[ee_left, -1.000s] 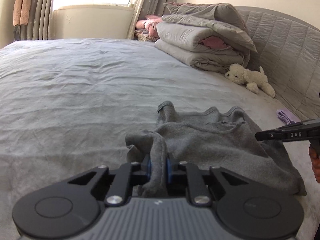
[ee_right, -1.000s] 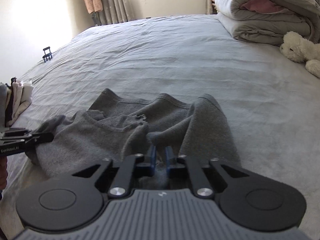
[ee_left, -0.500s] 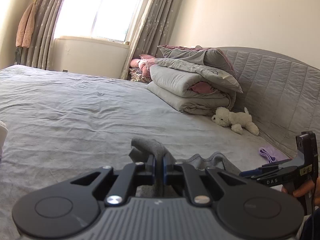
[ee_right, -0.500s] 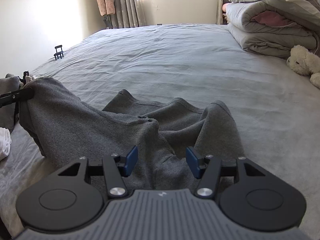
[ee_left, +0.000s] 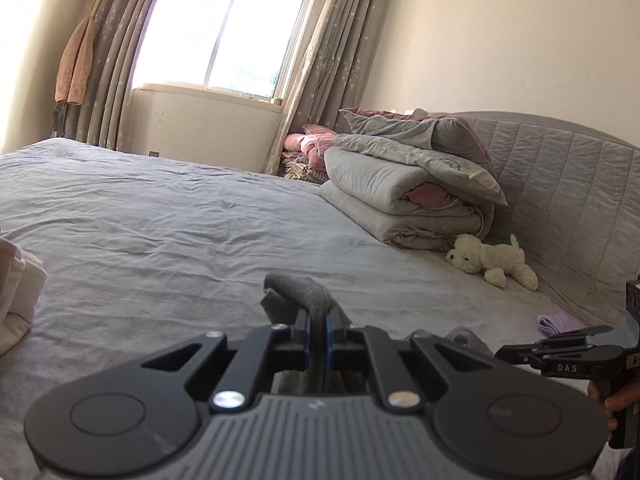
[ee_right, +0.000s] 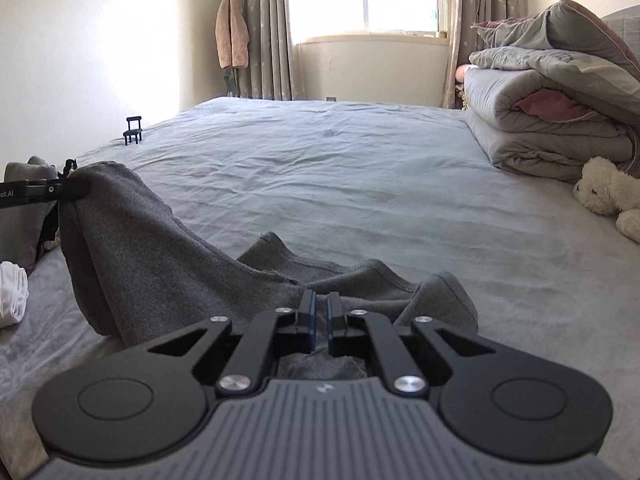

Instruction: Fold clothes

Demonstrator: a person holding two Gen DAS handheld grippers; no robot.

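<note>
The bed [ee_right: 360, 184] has a gray sheet w/ soft wrinkles. On its left edge sits white cloth [ee_left: 18, 280], & a tiny black chair thing [ee_right: 134, 130] stands far back by the wall. A pink robe [ee_right: 231, 34] hangs by the curtains [ee_left: 108, 60]. The window [ee_left: 224, 28] is bright. To the right is a pile of folded quilts [ee_left: 408, 184], w/ a white toy dog [ee_left: 490, 260] just beside it. A small purple cloth [ee_left: 556, 324] lies near the padded headboard [ee_left: 568, 192].

The left gripper [ee_left: 318, 320] has its blue pads pressed nearly together, pinching a fold of the gray top [ee_left: 300, 292]. The cloth pokes up past the fingertips. In the right view this gripper [ee_right: 78, 190] holds that corner up off the bed, at the far left.

The right gripper [ee_right: 320, 316] is also nearly closed; only a thin gap shows btwn the pads. The top [ee_right: 160, 248] lies right under & in front of it, but I can't tell if cloth is caught in there.

The top is thick, fuzzy & dark gray. It sits at the near edge of the bed. It slopes down from the lifted left corner to a rumpled heap in the middle, w/ a stitched hem curling along the far side.
</note>
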